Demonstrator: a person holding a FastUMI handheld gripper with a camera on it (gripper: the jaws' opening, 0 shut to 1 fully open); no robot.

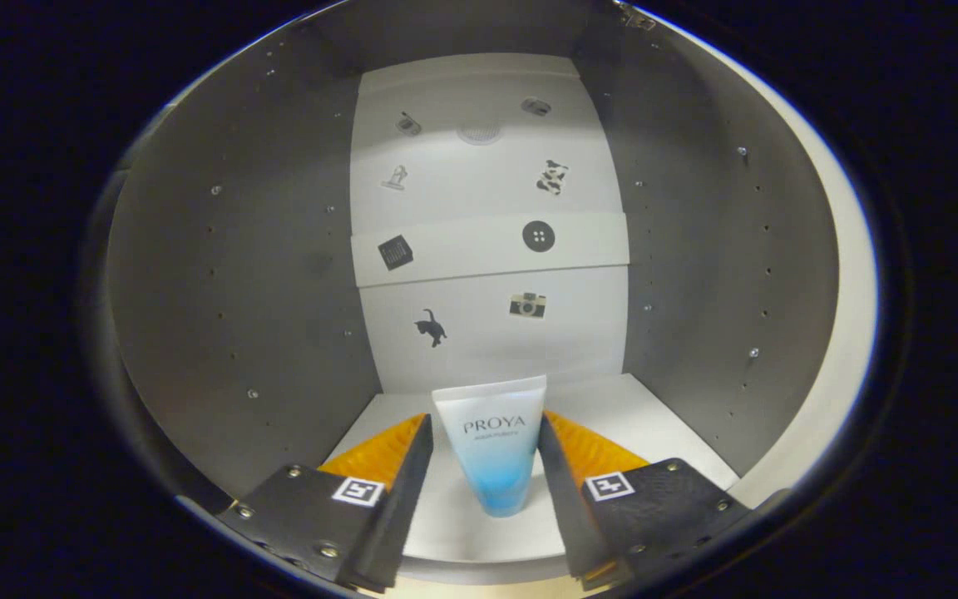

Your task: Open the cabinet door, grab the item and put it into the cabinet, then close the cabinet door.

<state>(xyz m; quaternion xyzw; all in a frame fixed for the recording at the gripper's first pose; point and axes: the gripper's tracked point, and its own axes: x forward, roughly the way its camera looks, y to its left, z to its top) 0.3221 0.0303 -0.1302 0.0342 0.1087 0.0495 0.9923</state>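
A white tube (491,449) with a blue lower end stands upright between my fingers, wide crimped end up and narrow end down. My gripper (486,420) is shut on the tube, with both fingers pressing on its upper sides. The tube and the fingertips (412,453) are inside the open cabinet, over its white floor (654,416). The tube's narrow end is close to the floor; I cannot tell whether it touches.
Grey side walls (238,274) (712,266) close in on both sides. The white back panel (487,333) carries small stickers and a white crosswise band (479,249). The cabinet's pale front edge (849,333) curves along the right.
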